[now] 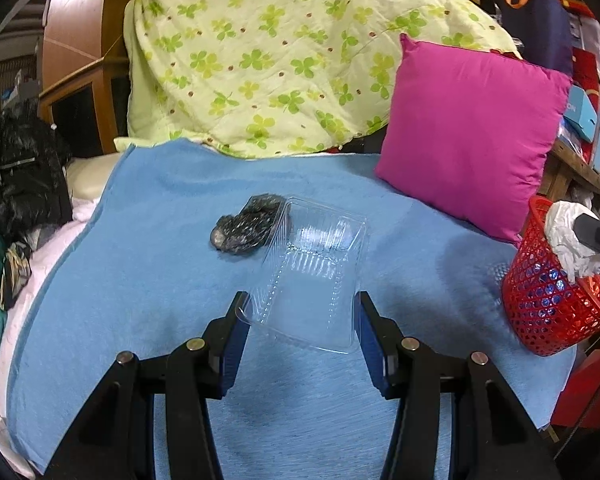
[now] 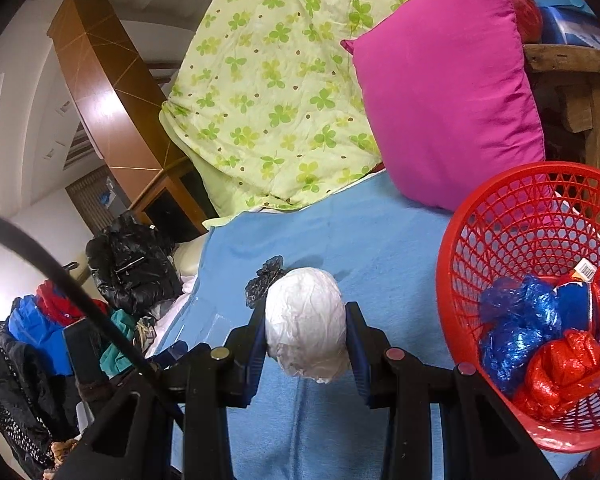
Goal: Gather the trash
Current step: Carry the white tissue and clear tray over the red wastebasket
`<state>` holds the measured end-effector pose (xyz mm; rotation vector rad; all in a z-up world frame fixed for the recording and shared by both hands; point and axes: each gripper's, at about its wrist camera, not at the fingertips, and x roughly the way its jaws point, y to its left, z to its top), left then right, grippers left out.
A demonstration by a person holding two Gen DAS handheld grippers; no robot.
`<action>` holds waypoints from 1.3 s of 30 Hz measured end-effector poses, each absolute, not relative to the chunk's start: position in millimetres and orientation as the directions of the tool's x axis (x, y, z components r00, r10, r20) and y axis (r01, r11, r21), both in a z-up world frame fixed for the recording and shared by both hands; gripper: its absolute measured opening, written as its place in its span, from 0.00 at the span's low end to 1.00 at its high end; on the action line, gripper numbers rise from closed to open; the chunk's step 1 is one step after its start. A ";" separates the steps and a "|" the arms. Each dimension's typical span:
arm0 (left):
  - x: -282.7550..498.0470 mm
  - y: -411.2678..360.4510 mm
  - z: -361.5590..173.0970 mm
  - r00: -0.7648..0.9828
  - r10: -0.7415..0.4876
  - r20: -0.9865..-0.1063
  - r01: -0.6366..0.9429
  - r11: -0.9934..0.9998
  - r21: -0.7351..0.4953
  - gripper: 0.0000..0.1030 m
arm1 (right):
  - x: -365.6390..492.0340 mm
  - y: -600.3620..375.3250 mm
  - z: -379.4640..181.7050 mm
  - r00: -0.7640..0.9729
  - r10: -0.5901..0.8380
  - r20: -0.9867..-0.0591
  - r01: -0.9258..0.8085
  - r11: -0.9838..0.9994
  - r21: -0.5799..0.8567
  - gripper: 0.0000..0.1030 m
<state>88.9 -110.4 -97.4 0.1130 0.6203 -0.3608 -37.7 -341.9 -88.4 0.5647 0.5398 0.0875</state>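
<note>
- While my left tongs (image 1: 302, 304) point down over the blue blanket (image 1: 160, 280), their two blades press on the sides of a clear plastic box (image 1: 314, 276) at the middle of the left wrist view; they are clamped on it, not wide apart.
- Whether the box is lifted clear of the blanket I cannot tell; its far end is see-through and hard to trace.
- Just beyond the box, touching its upper left corner in the frame, lies a crumpled black bag (image 1: 246, 226).
- My right tongs (image 2: 306, 324) grip a white wad of plastic (image 2: 306, 324) at the centre of the right wrist view, squeezed between both blades.
- At the right edge of that view stands the red basket (image 2: 460, 264), tilted, holding blue and red crumpled bags (image 2: 516, 336); its lower rim is cut off by the frame.
- In the left wrist view, the same basket sits at the far right, with the white wad above its rim and only a dark sliver of the right tongs showing.
- Behind, at the top of both frames, a pink cushion (image 1: 472, 132) leans beside a green clover quilt (image 1: 280, 56).
- No hand shows in either frame.
</note>
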 end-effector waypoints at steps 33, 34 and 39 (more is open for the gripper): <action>61.6 -181.9 -98.7 0.745 -0.330 -0.580 0.445 0.893 0.064 0.53 | -82.2 -400.9 -79.4 0.909 0.161 -0.386 0.102 0.810 0.578 0.38; 60.8 -182.6 -97.8 0.746 -0.332 -0.577 0.448 0.892 0.065 0.53 | -83.1 -401.3 -78.7 0.910 0.159 -0.382 0.101 0.810 0.578 0.38; 57.1 -187.3 -95.9 0.748 -0.337 -0.572 0.454 0.888 0.070 0.53 | -87.2 -404.7 -76.6 0.918 0.152 -0.366 0.098 0.807 0.582 0.38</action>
